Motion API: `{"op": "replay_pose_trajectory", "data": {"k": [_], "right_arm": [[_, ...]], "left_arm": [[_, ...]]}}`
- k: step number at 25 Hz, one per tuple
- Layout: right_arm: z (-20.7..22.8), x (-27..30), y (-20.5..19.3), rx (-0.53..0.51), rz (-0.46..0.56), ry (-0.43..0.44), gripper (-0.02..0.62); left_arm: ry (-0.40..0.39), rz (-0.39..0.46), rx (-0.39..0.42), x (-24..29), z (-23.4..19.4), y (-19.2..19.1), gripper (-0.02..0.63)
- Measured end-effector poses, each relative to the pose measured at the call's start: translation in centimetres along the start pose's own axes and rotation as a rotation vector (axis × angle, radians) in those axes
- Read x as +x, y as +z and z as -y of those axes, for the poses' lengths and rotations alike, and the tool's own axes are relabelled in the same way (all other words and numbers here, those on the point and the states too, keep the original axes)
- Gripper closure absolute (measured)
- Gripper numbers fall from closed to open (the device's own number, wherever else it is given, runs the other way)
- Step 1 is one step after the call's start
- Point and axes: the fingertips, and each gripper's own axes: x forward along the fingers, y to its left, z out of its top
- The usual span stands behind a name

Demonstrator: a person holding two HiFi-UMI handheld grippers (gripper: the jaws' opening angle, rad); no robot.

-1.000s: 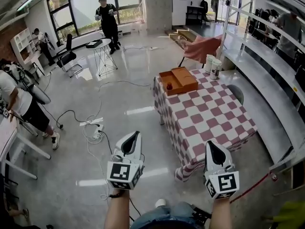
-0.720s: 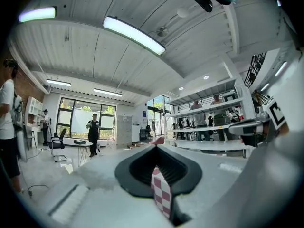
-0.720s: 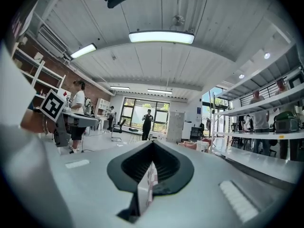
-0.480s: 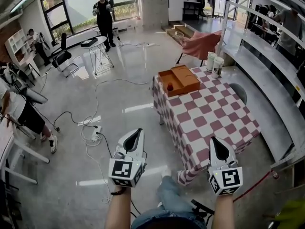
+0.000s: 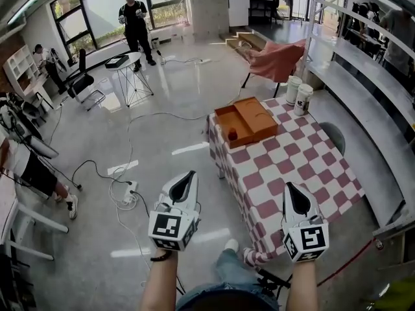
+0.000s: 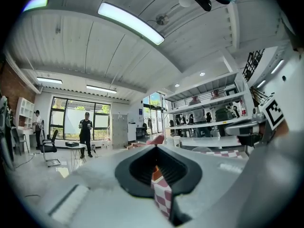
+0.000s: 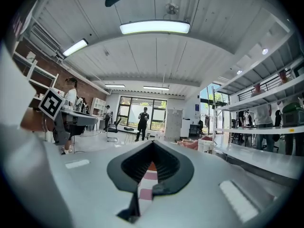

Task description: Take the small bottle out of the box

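Well, the small bottle (image 5: 231, 135) sat in the near left corner of the orange box (image 5: 249, 118), at the far end of the checkered desk (image 5: 305, 167), well ahead of both grippers. Meanwhile the left gripper (image 5: 187, 176) and the right gripper (image 5: 289, 188) were closed, both empty.

you see a red-and-white checked tablecloth (image 5: 298, 167) at centre right, two white plastic tubs (image 5: 302, 100) on its upper edge, a black-clad person (image 5: 134, 18) upper left.

Matt cloth tablecloth (image 5: 305, 167), wood-look box (image 5: 258, 118), glossy smooth floor (image 5: 175, 96)
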Motion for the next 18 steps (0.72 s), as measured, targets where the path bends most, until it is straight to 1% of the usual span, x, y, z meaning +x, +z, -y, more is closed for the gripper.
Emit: {"op": "replay_pose_trajectory", "data": {"k": [6, 11, 13, 18], "right_arm": [[3.4, 6.7, 0.4, 0.007, -0.006, -0.021, 0.598], [6.8, 11.0, -0.5, 0.022, -0.016, -0.051, 0.598], [7.8, 12.3, -0.9, 0.022, -0.025, -0.059, 0.598], [9.2, 14.0, -1.9, 0.023, -0.045, -0.068, 0.598]], "left_arm": [[-0.022, -0.008, -0.035, 7.9, -2.2, 0.7, 0.606], [-0.046, -0.014, -0.011, 14.0, -3.2, 0.3, 0.606], [-0.051, -0.019, -0.018, 15.7, -3.5, -0.1, 0.606], [-0.075, -0.033, -0.067, 18.7, -3.4, -1.4, 0.606]]}}
